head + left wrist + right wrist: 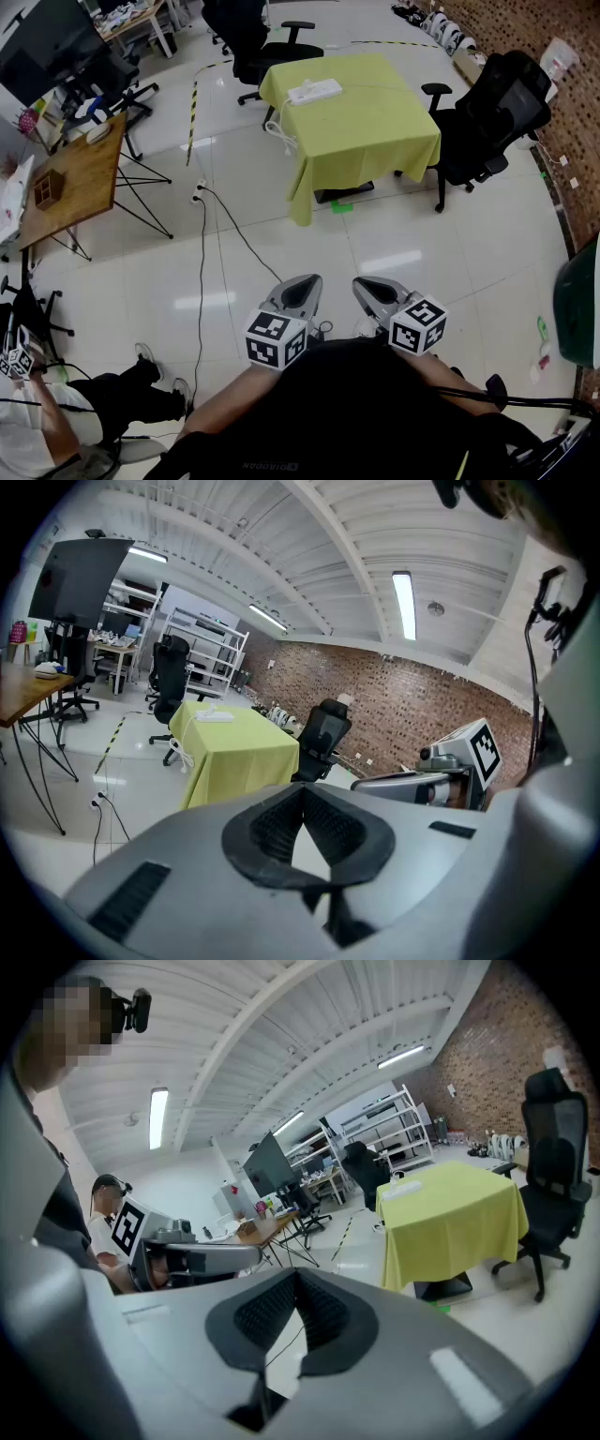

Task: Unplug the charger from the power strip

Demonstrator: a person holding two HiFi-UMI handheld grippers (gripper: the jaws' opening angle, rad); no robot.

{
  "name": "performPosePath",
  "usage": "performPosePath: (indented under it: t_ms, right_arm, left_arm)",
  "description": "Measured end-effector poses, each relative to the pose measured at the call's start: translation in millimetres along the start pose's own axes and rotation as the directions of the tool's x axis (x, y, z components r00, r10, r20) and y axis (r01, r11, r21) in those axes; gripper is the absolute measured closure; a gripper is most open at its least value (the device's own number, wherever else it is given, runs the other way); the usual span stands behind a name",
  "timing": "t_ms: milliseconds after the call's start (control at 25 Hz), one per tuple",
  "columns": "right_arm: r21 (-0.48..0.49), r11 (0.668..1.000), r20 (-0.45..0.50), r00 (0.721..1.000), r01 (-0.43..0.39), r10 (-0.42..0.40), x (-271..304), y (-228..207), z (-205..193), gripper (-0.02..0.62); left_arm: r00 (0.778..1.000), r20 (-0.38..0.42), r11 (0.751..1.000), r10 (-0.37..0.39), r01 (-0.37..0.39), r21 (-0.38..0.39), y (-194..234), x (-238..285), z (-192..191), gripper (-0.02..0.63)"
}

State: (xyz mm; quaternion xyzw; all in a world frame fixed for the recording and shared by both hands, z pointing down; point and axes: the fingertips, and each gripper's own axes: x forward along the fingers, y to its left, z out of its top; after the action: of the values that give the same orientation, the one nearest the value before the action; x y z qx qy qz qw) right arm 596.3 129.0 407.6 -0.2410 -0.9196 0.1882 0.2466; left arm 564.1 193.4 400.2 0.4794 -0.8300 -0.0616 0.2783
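Head view: both grippers are held low, close to the body, pointing out over bare floor tiles. The left gripper [298, 291] and right gripper [375, 292] sit side by side, near each other but not touching.

Left gripper view: jaws pressed together at the tips, nothing between them. Right gripper view: same, jaws pressed together and nothing pinched.

The power strip [315, 91] is white and lies on the table [375, 131] with the yellow-green cloth, near the table's far left edge, well apart from both grippers. A white cord [281, 131] hangs off that side of the table in loops. The charger is too small to pick out from here.

Around the table: one black office chair [497, 112] just to the right, another black chair [253, 37] behind it. A wooden desk [80, 178] stands at the left, and a thin black cable [202, 272] runs across the floor from a plug near it. A seated person [56, 412] is at lower left, holding another marker cube [17, 361].
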Motion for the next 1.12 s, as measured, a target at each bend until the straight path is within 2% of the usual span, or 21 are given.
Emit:
performPosePath:
  t_ms: [160,320,720,920,1040,1120]
  right_arm:
    - [-0.011,1.000,-0.005,1.000,0.005,-0.005,21,11,1,0.592]
    - [0.004,1.000,-0.009,1.000,0.029,-0.029,33,17,-1,0.592]
    - [0.036,0.998,-0.013,0.998,0.060,-0.059,62,-9,10,0.592]
    - [0.072,0.997,0.041,0.999,-0.020,0.017,109,-31,54,0.592]
    - [0.044,0.993,0.074,0.992,-0.107,0.104,142,-38,95,0.592]
    - [0.031,0.988,0.078,0.986,-0.149,0.146,156,-49,116,0.592]
  left_arm:
    - [1.000,0.006,1.000,-0.013,0.013,-0.016,21,-10,-2,0.598]
    - [1.000,0.016,0.998,0.002,-0.001,-0.064,49,-22,-2,0.598]
    - [0.997,0.002,0.990,0.078,-0.077,-0.121,116,-10,11,0.598]
    - [0.995,-0.020,0.994,0.099,-0.100,-0.051,125,6,46,0.598]
    - [0.990,-0.021,0.990,0.137,-0.137,0.025,138,22,78,0.598]
    - [0.986,-0.009,0.986,0.164,-0.164,0.042,149,38,101,0.599]
